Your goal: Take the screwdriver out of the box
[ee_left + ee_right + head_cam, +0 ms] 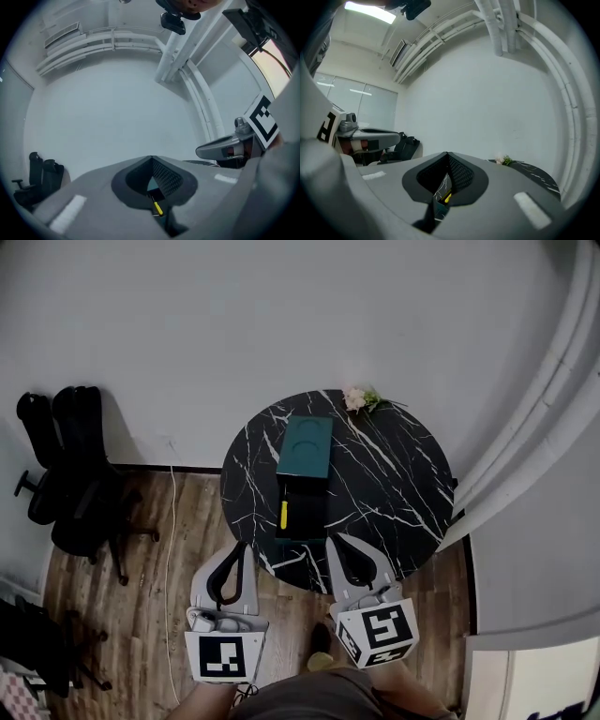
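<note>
On the round black marble table (394,474) lies an open box (302,521), its teal lid (306,448) folded back behind it. A yellow-handled screwdriver (284,514) lies in the box's left side. My left gripper (246,547) hovers at the table's near edge, shut and empty, just short of the box. The right gripper (330,542) is beside it, also shut with nothing held. In the left gripper view the jaw tips meet (151,159), and the screwdriver (157,207) shows through the gap below. The right gripper view shows the same (447,154), with the screwdriver (447,198) below.
A small bunch of flowers (361,399) lies at the table's far edge. Black office chairs (70,465) stand on the wooden floor at the left, near a white cable (171,521). A white wall runs behind, and a curved white wall lies to the right.
</note>
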### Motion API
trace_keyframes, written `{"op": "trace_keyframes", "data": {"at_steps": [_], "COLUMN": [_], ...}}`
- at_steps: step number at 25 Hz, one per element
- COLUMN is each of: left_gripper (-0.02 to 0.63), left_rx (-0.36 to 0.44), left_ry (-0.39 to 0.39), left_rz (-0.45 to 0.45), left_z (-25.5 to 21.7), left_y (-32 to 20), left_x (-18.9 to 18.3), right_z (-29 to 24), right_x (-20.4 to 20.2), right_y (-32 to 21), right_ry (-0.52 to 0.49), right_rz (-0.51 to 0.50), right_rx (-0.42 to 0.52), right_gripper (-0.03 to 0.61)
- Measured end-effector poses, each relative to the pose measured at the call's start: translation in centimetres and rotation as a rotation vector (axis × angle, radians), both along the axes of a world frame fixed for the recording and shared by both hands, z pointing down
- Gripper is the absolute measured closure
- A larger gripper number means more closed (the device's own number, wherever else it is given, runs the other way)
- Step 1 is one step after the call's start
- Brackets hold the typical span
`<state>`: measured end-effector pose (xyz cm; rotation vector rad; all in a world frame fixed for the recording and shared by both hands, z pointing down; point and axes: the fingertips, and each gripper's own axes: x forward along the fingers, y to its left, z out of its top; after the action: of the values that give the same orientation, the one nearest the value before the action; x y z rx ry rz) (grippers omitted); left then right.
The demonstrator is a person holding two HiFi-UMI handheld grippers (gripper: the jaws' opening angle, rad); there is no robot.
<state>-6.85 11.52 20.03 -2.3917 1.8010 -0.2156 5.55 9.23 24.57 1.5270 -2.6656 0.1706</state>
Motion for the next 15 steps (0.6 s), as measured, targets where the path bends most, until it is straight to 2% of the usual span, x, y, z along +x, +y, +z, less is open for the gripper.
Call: {"op": "trace_keyframes", "data": {"at_steps": [7, 15], "left_gripper": [0.614, 0.614], "left_rx": [0.033, 0.041], "left_ry": [-0.038, -0.054], "left_rz": [-0.031, -0.085], "left_z": [-1.1, -1.1], "left_y": [-3.3, -5.4], "left_x": [0.8, -0.1], "right_z": [-0.5, -0.1], "right_x": [0.3, -1.1], "right_y": [-4.0, -7.0], "right_ry": [-0.034, -0.039], "right_rz": [-0.045, -0.108], "right_rx": [0.024, 0.018], "right_gripper": [0.552, 0.552]}}
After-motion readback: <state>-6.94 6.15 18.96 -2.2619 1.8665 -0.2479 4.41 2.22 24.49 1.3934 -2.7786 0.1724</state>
